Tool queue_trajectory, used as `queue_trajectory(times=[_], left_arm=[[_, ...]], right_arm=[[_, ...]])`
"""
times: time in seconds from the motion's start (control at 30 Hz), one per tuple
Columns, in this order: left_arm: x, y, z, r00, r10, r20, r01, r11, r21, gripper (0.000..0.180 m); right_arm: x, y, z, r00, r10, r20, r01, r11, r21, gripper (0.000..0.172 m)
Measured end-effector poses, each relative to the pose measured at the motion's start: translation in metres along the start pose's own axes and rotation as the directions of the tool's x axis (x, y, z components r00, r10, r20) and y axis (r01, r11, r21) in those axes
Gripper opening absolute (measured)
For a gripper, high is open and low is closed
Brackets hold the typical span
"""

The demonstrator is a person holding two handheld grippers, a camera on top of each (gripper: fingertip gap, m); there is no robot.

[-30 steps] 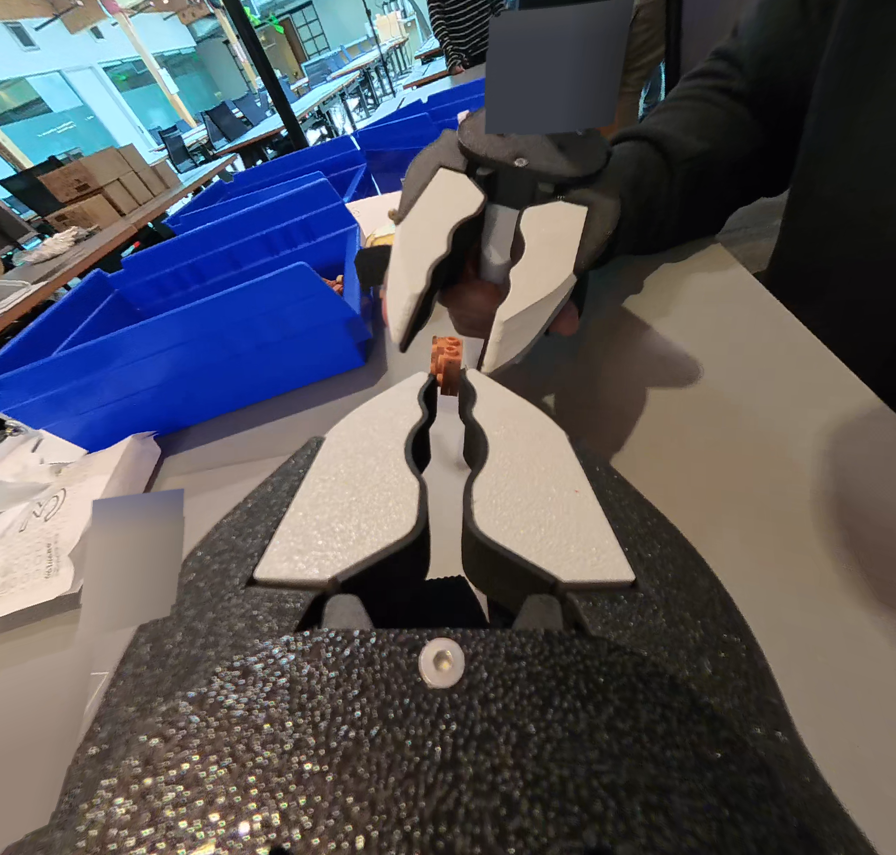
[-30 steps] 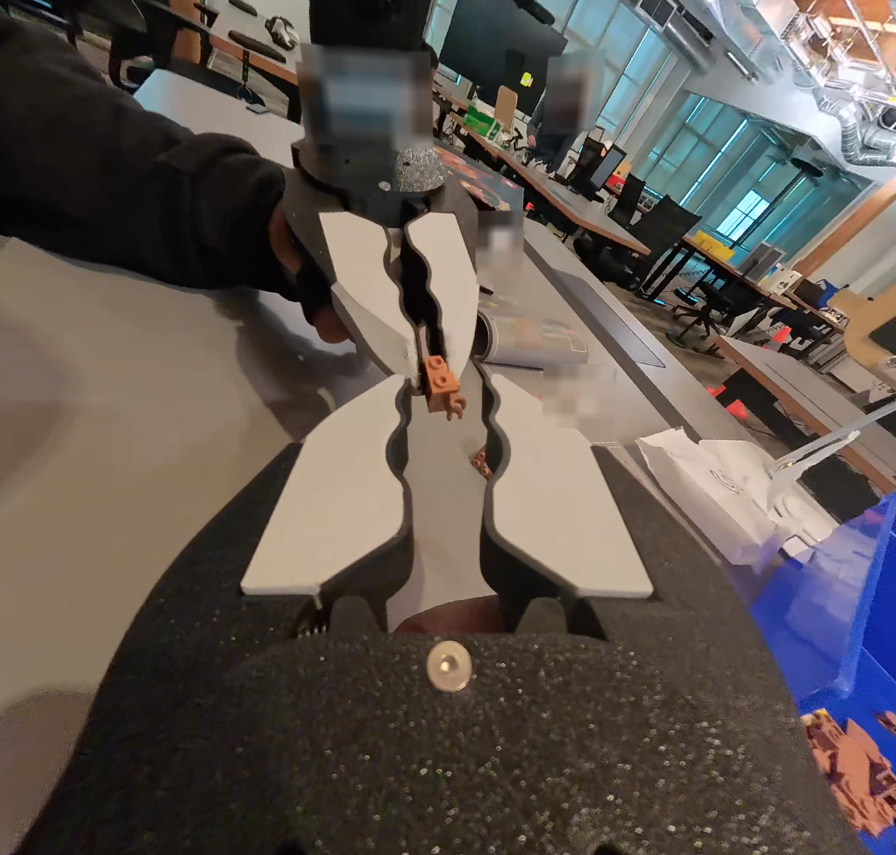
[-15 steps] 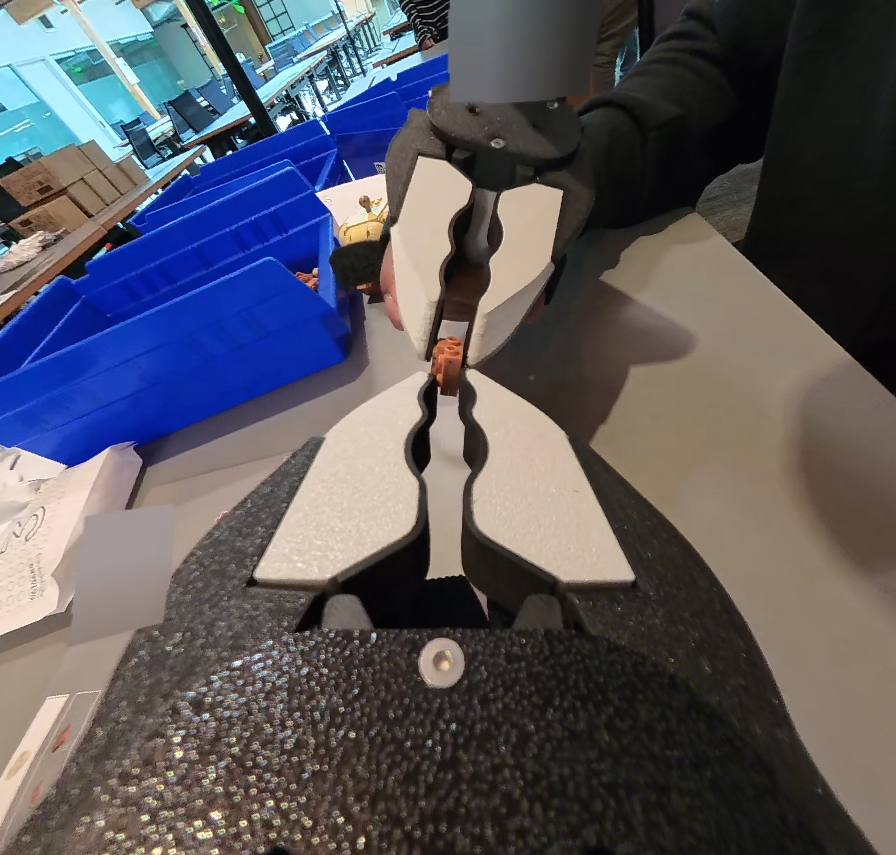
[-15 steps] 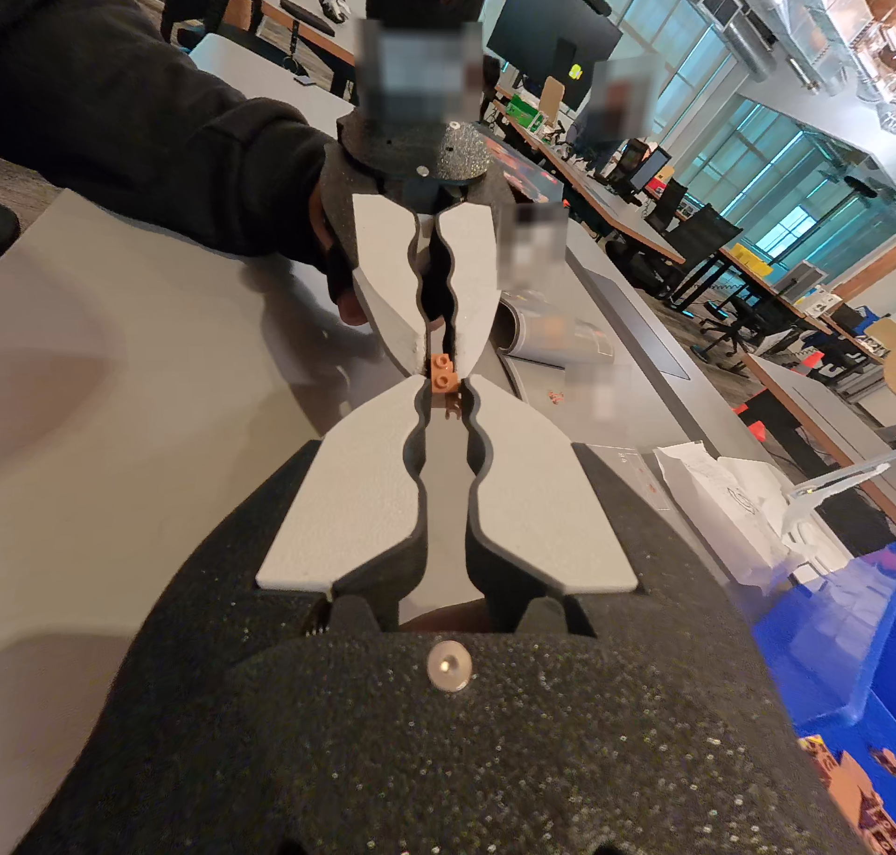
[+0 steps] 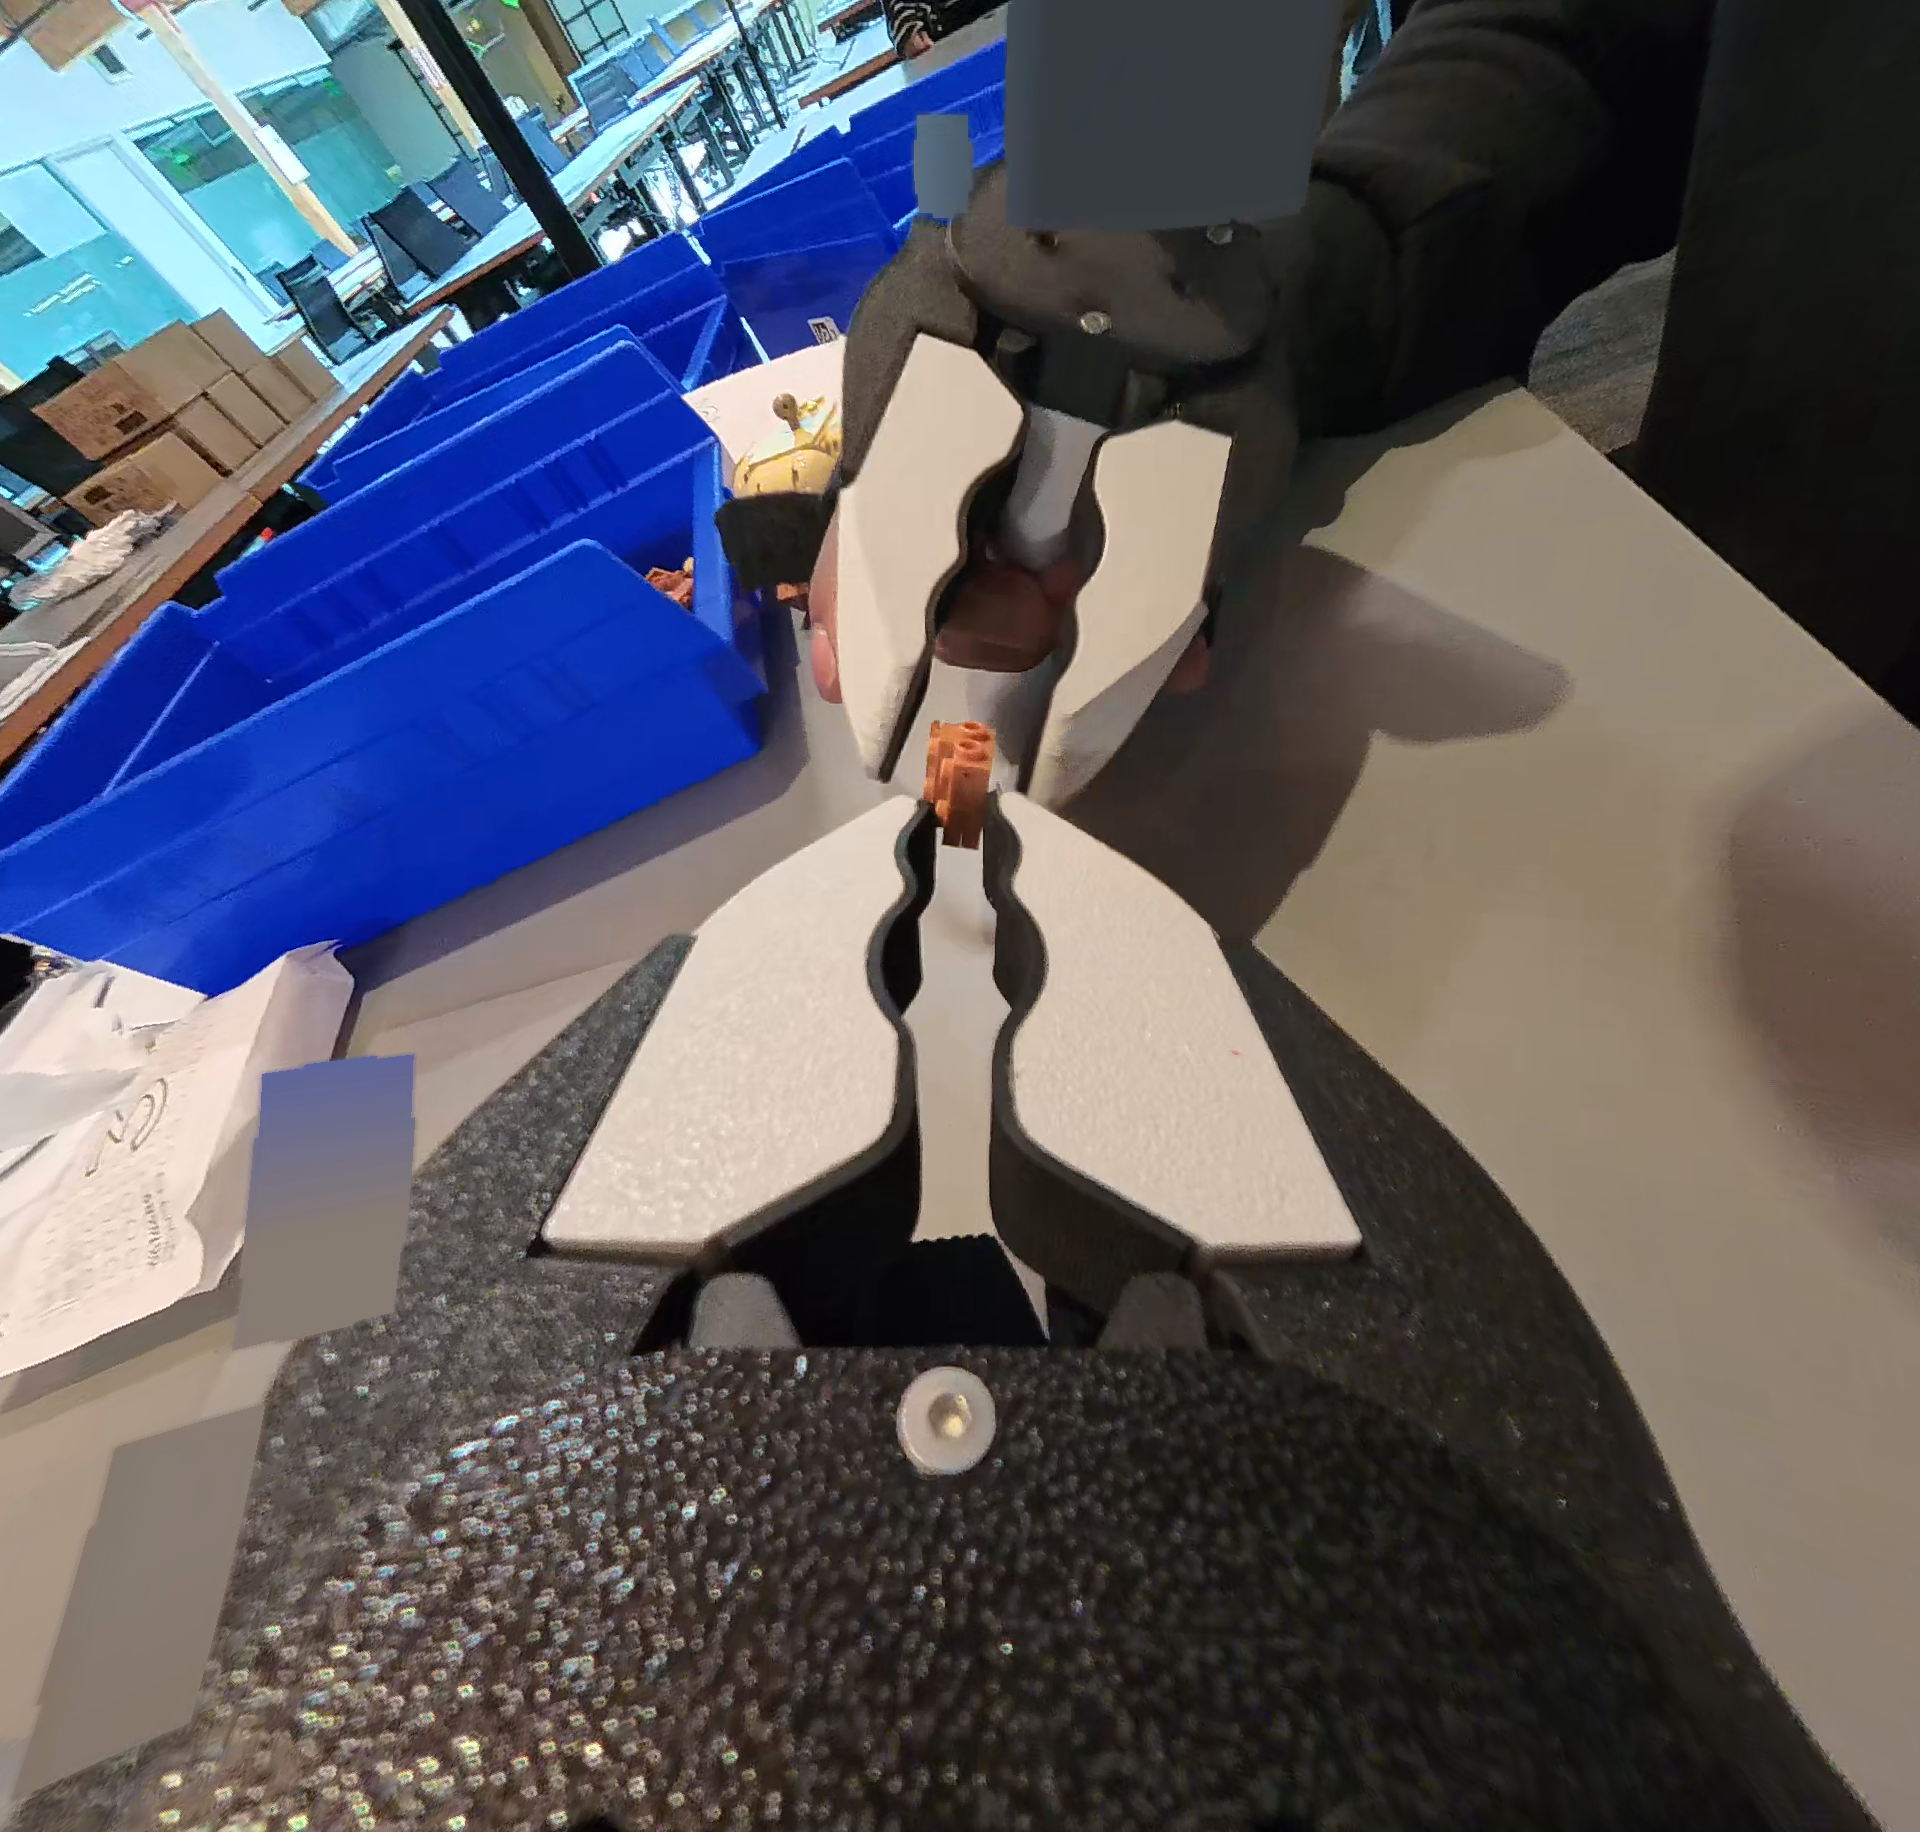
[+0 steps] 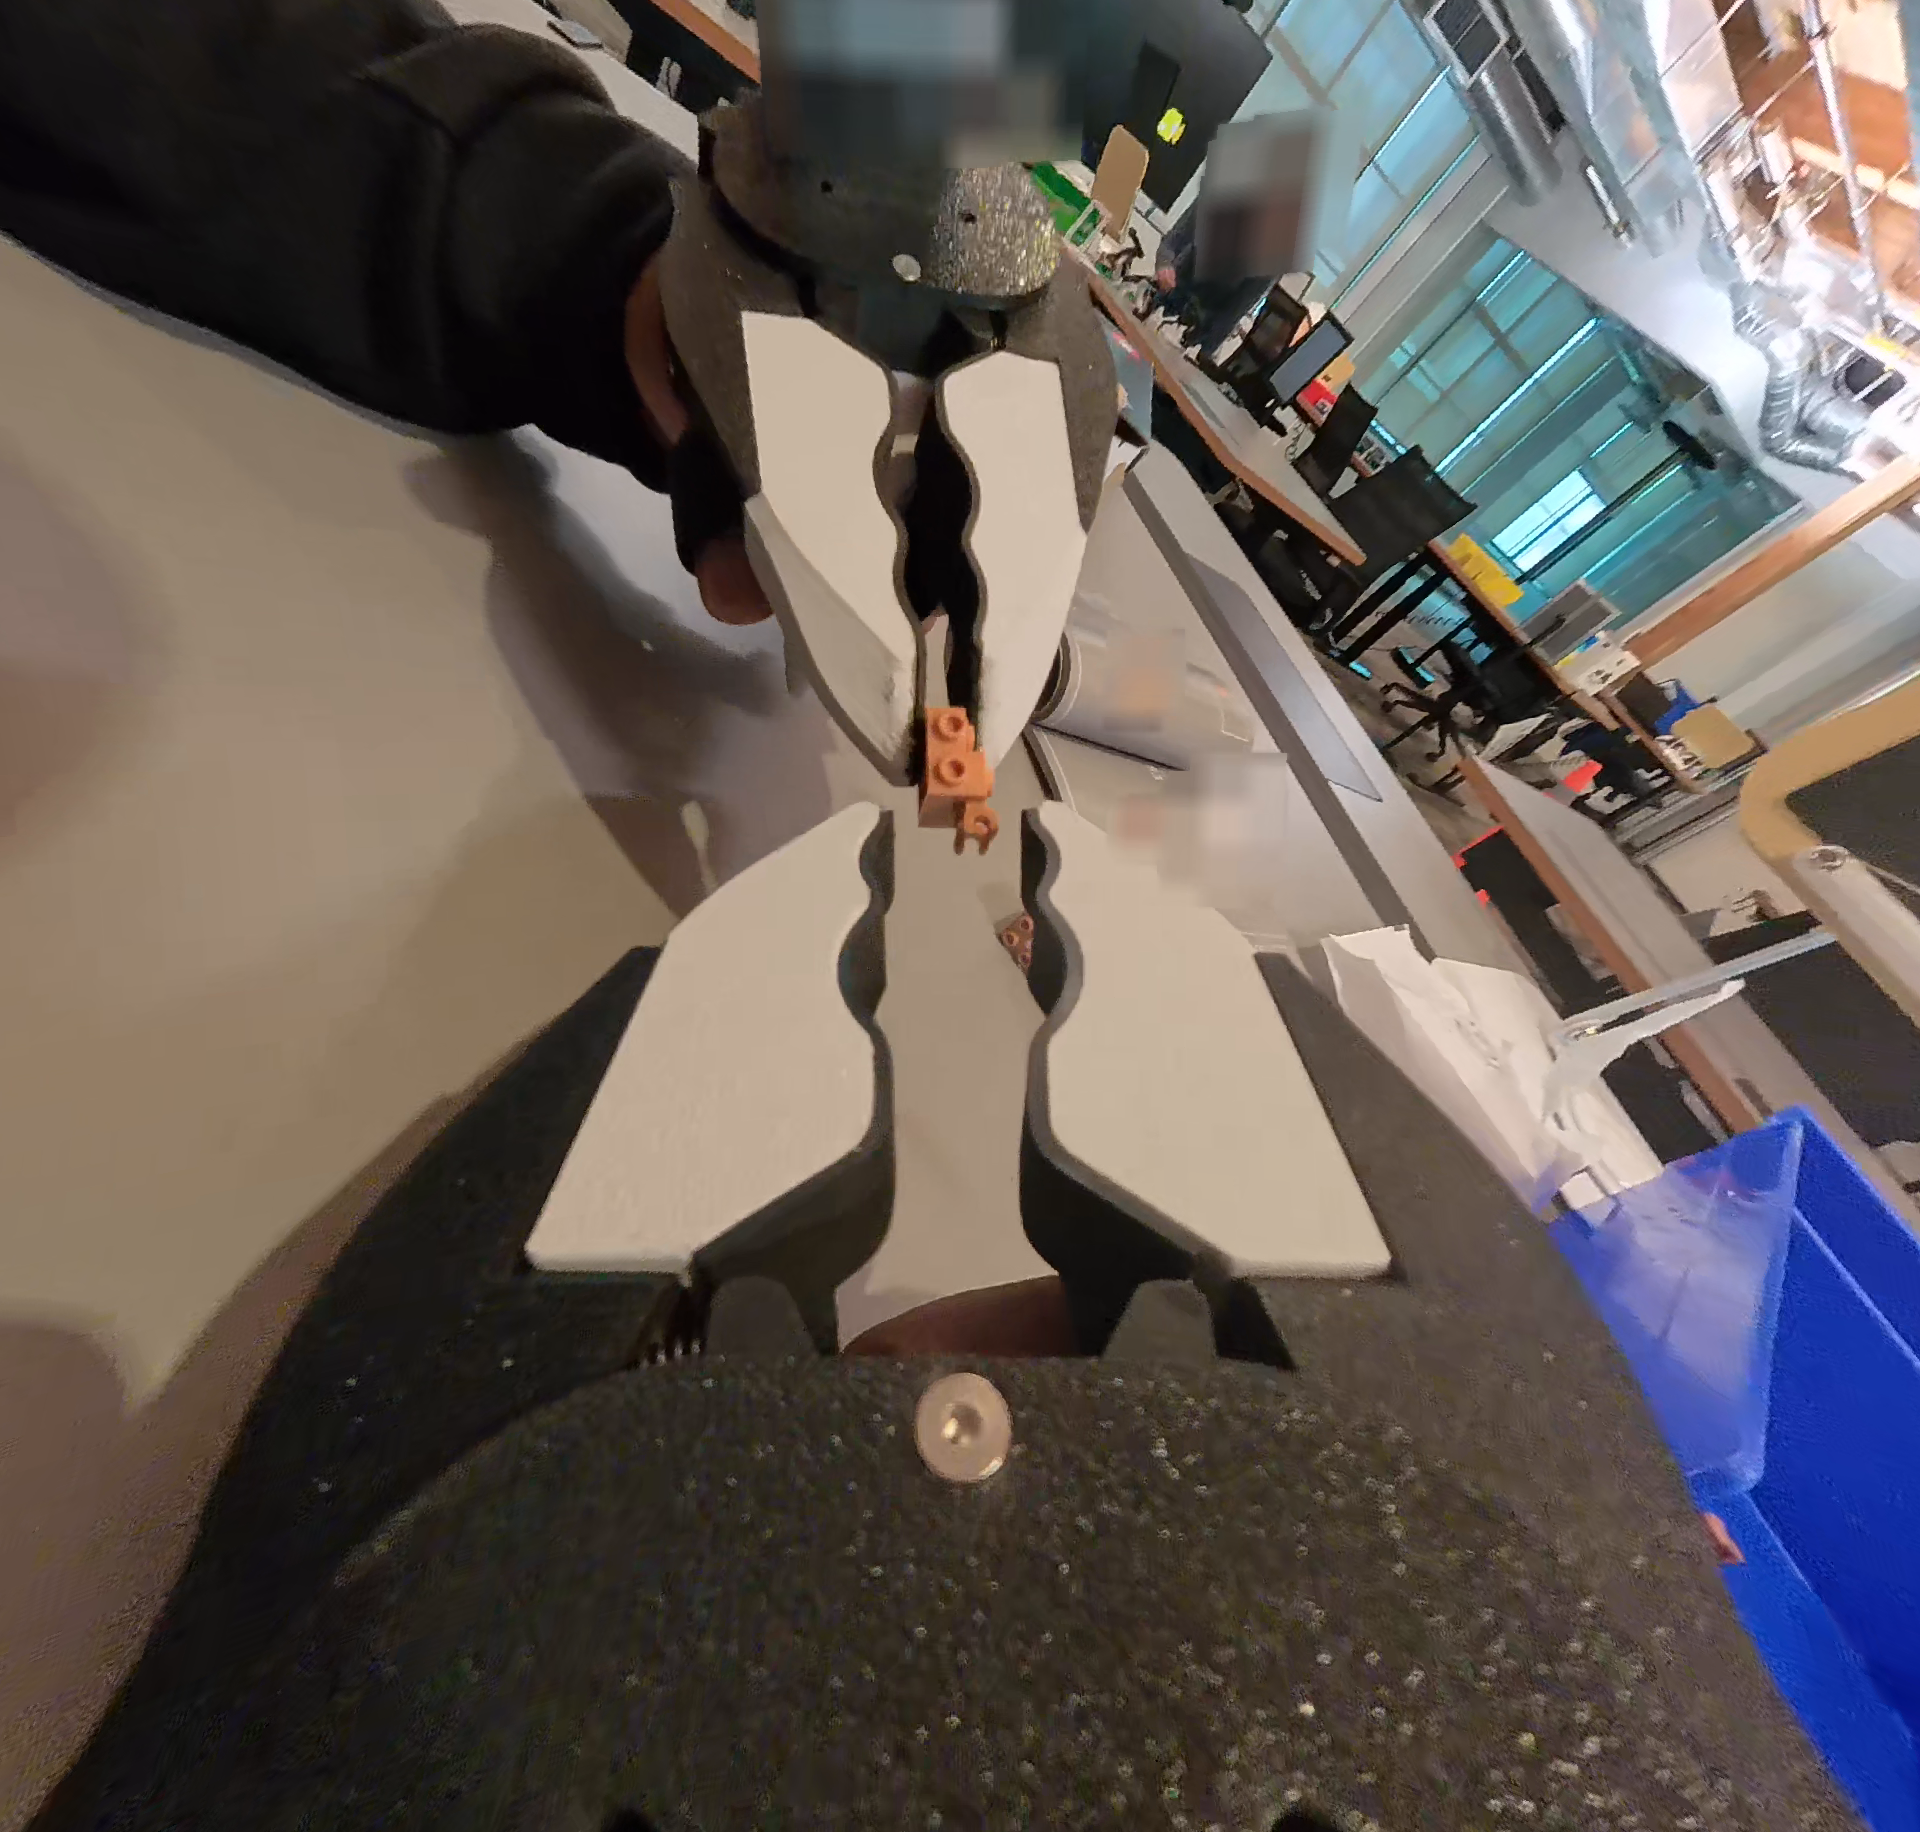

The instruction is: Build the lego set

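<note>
My left gripper (image 5: pixel 958 806) is shut on a small orange brick assembly (image 5: pixel 961 769), gripped at its tips above the grey table (image 5: pixel 1558 951). In the right wrist view the same assembly (image 6: pixel 951 759) shows two studs and a small clip at its lower end, and sticks out of the left gripper's fingers (image 6: pixel 831 639). My right gripper (image 6: pixel 953 818) is open and points straight at it, with its tips just short of the clip and not touching. It shows open in the left wrist view too (image 5: pixel 958 774). A small brown brick (image 6: pixel 1018 944) lies on the table between the right fingers.
Blue bins (image 5: pixel 416 743) stand to the left, one with brown bricks in it. Beside them are a tan model (image 5: pixel 790 452) and a crumpled white paper bag (image 5: pixel 156 1107). The right wrist view shows another blue bin (image 6: pixel 1818 1315), white paper (image 6: pixel 1455 1034) and a booklet (image 6: pixel 1143 702). The tips of both grippers are at nearly the same place.
Half a second ago the right jaws had narrowed around the assembly's free end. They have now opened and drawn back a little. The assembly stays in the left gripper.
</note>
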State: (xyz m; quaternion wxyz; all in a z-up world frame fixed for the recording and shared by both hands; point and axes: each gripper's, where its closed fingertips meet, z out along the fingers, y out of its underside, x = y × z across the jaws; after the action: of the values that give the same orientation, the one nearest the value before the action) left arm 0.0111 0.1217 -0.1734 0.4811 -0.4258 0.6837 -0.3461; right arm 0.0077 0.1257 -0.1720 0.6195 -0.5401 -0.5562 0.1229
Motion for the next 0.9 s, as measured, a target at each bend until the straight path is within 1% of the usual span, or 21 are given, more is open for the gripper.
queue_trajectory(times=[0.1, 0.2, 0.3, 0.33, 0.37, 0.4, 0.43, 0.47, 0.5, 0.57, 0.63, 0.77, 0.9], left_arm=[[0.002, 0.004, 0.002, 1.000, 0.016, -0.005, -0.016, 1.000, -0.024, 0.008], [0.003, 0.005, 0.002, 1.000, 0.018, -0.014, -0.018, 0.999, -0.033, 0.009], [0.000, 0.006, -0.001, 1.000, -0.020, -0.011, 0.020, 0.999, -0.039, 0.011], [-0.003, 0.009, -0.004, 0.998, -0.055, -0.008, 0.055, 0.997, -0.061, 0.017], [-0.005, 0.016, -0.008, 0.991, -0.132, -0.021, 0.130, 0.987, -0.098, 0.022], [-0.003, 0.024, -0.013, 0.967, -0.249, -0.057, 0.238, 0.960, -0.149, 0.027], [0.003, 0.032, -0.017, 0.926, -0.364, -0.104, 0.339, 0.919, -0.200, 0.031], [0.008, 0.038, -0.018, 0.892, -0.435, -0.122, 0.398, 0.884, -0.244, 0.031], [0.009, 0.047, -0.017, 0.888, -0.450, -0.101, 0.407, 0.868, -0.284, 0.030], [0.013, 0.068, -0.013, 0.912, -0.406, -0.054, 0.357, 0.854, -0.379, 0.027], [0.014, 0.081, -0.009, 0.918, -0.396, -0.025, 0.346, 0.829, -0.440, 0.024], [0.017, 0.083, -0.006, 0.920, -0.388, -0.061, 0.319, 0.830, -0.457, 0.011], [0.020, 0.081, -0.004, 0.935, -0.344, -0.087, 0.269, 0.848, -0.456, 0.010]], right_arm=[[-0.001, -0.004, -0.001, 1.000, -0.020, -0.009, 0.020, 1.000, 0.022, 0.013], [-0.003, -0.003, -0.001, 0.997, -0.071, -0.017, 0.071, 0.997, 0.019, 0.013], [0.000, -0.004, -0.003, 0.993, -0.110, -0.044, 0.111, 0.994, 0.022, 0.013], [0.002, -0.004, -0.004, 0.990, -0.127, -0.058, 0.128, 0.992, 0.019, 0.013], [0.004, -0.002, -0.005, 0.987, -0.146, -0.069, 0.147, 0.989, 0.013, 0.013], [0.006, -0.001, -0.007, 0.983, -0.166, -0.075, 0.167, 0.986, 0.005, 0.013], [0.007, 0.002, -0.008, 0.979, -0.186, -0.078, 0.187, 0.982, -0.005, 0.013], [0.006, 0.005, -0.009, 0.976, -0.206, -0.076, 0.206, 0.978, -0.014, 0.013], [0.005, 0.007, -0.010, 0.972, -0.223, -0.070, 0.222, 0.975, -0.020, 0.013], [0.001, 0.011, -0.013, 0.969, -0.242, -0.054, 0.241, 0.970, -0.018, 0.013], [0.000, 0.012, -0.015, 0.968, -0.247, -0.048, 0.246, 0.969, -0.015, 0.012], [0.002, 0.011, -0.018, 0.968, -0.245, -0.057, 0.245, 0.970, -0.008, 0.013], [-0.001, 0.011, -0.018, 0.963, -0.263, -0.055, 0.263, 0.965, -0.009, 0.013]])
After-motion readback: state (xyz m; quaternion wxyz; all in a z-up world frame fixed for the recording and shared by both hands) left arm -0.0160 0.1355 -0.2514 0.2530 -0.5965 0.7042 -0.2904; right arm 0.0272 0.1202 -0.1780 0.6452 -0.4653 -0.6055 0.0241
